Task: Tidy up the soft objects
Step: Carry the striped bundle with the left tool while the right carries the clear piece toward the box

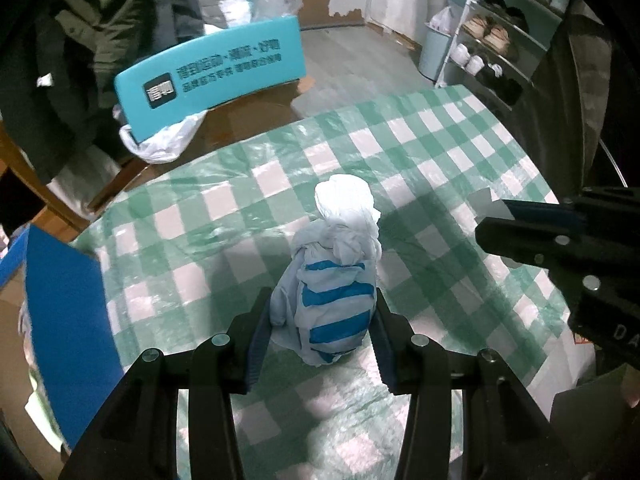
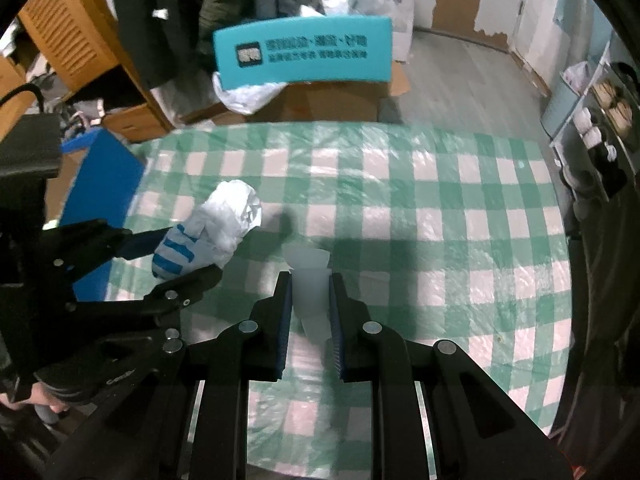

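1. Two pads of my left gripper [image 1: 320, 312] clamp a bundled pale cloth with blue stripes [image 1: 332, 280], held above the green-checked tablecloth [image 1: 440, 152]; my right gripper [image 1: 490, 216] shows at the right edge.
2. From the right wrist, my right gripper [image 2: 310, 280] is clenched on a thin pale strip of fabric [image 2: 308, 280] over the tablecloth [image 2: 440, 200]; the striped bundle [image 2: 208, 236] sits left, in my left gripper [image 2: 188, 252].

Two wrist fisheyes, angled steeply down, close above the checkered tablecloth [image 1: 420, 152], sharing turquoise sign [image 2: 304, 50]
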### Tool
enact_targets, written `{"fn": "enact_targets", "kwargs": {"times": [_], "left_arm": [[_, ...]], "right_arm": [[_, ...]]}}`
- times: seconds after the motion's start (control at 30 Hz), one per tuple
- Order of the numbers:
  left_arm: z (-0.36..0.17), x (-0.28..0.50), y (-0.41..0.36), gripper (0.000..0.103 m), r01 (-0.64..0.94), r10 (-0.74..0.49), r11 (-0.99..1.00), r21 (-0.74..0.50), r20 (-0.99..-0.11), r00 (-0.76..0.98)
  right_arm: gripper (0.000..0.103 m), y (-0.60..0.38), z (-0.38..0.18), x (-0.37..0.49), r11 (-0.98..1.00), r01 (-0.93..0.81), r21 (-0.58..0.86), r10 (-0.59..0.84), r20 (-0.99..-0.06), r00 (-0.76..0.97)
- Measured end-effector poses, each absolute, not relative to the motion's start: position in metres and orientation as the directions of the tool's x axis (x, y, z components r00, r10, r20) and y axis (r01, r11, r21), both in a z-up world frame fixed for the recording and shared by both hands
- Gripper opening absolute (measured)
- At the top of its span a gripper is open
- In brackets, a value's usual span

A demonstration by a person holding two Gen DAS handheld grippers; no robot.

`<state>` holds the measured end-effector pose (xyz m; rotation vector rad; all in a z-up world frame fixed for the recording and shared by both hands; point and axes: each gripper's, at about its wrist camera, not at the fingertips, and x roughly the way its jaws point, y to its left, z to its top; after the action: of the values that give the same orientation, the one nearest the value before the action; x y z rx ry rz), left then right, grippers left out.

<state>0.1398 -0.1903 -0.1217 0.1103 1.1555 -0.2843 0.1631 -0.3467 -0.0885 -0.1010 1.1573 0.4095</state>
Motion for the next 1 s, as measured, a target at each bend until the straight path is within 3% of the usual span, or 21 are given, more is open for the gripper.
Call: {"fn": "enact_targets", "kwargs": {"times": [1.0], "left_arm": [[-0.050, 0.080, -0.094, 0.047, 0.194, -0.130, 0.980, -0.039, -0.865, 0.484]], "right_arm": [[0.016, -0.269, -0.027, 0.123, 0.844, -0.521, 0.126, 0.354, -0.861, 0.365]]}}
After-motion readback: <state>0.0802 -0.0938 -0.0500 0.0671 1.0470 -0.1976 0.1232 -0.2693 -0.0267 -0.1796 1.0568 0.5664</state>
